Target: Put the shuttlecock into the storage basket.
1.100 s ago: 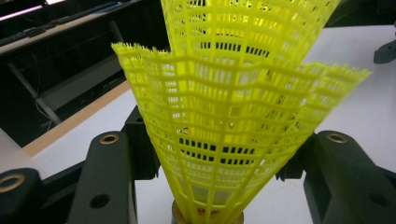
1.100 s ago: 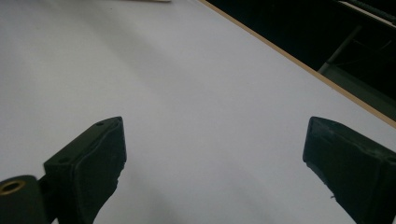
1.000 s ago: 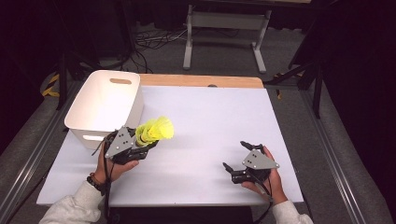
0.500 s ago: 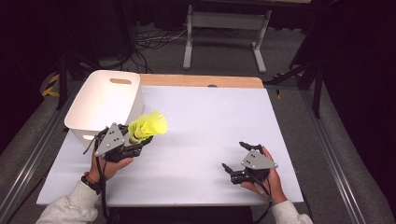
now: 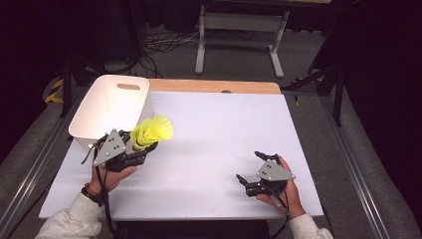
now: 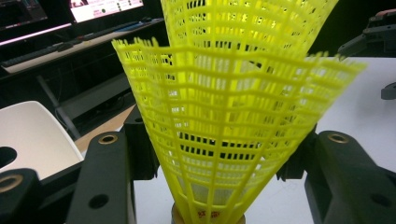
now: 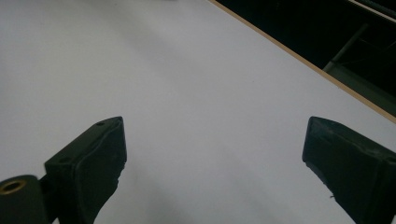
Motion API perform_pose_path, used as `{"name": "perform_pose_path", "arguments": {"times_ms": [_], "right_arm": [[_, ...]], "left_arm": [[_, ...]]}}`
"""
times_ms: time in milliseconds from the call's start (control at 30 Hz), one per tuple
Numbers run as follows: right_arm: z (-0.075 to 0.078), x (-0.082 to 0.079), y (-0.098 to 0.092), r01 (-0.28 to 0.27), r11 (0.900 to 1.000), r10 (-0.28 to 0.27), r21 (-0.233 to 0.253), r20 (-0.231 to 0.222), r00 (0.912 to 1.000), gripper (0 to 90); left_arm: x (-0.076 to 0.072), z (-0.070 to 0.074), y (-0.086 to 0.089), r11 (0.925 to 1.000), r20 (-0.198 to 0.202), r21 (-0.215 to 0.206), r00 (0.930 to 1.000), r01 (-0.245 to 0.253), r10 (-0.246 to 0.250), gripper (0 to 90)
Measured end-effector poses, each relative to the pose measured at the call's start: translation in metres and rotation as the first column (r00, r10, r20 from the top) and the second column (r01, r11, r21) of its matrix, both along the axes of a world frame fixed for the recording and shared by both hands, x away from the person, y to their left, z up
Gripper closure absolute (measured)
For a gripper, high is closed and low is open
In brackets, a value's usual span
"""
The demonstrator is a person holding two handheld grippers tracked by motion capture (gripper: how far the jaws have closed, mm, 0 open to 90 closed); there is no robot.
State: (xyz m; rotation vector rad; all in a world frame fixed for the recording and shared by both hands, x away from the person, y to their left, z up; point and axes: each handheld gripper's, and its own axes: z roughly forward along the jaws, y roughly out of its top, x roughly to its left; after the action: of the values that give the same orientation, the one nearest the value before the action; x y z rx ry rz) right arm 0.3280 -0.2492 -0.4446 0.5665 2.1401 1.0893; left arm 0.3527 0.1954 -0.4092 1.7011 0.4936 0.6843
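Two yellow mesh shuttlecocks (image 5: 152,130), one nested in the other, are held just above the white table (image 5: 219,129), with my left gripper (image 5: 142,149) shut on them near their cork end. They tilt up and to the right, right beside the near right corner of the white bin (image 5: 110,108). In the left gripper view the shuttlecocks' skirts (image 6: 224,116) rise between the two black jaws of the left gripper (image 6: 210,191), and the bin's rim (image 6: 32,135) lies at the left. My right gripper (image 5: 249,167) rests open at the front right of the table, nothing between its jaws (image 7: 212,158).
The bin stands at the table's far left with a handle slot (image 5: 128,86) in its far wall. A wooden strip (image 5: 214,86) edges the table's far side. Beyond it stand a metal frame (image 5: 239,22) and cables (image 5: 149,52) on the floor.
My left gripper has carried the shuttlecocks a little to the left and away, closer to the bin. The right gripper has stayed where it was.
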Motion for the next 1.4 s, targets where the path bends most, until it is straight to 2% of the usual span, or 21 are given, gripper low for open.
{"name": "perform_pose_path", "arguments": {"times_ms": [567, 933, 1400], "right_arm": [[-0.001, 0.0, 0.001, 0.001, 1.0, -0.001, -0.002, -0.006, 1.0, 7.2], [-0.001, 0.0, 0.001, 0.0, 1.0, 0.0, -0.001, -0.005, 1.0, 7.2], [-0.003, 0.001, 0.003, -0.007, 1.0, 0.006, -0.012, -0.011, 0.9999, 7.3]], "left_arm": [[-0.005, 0.008, 0.019, 0.9986, 0.02, -0.038, 0.9991, -0.037, 0.037, 45.7], [-0.007, 0.014, 0.037, 0.9941, 0.03, -0.079, 0.9966, -0.074, 0.077, 45.8], [-0.008, 0.019, 0.053, 0.9893, 0.026, -0.1, 0.9937, -0.106, 0.109, 45.3]]}}
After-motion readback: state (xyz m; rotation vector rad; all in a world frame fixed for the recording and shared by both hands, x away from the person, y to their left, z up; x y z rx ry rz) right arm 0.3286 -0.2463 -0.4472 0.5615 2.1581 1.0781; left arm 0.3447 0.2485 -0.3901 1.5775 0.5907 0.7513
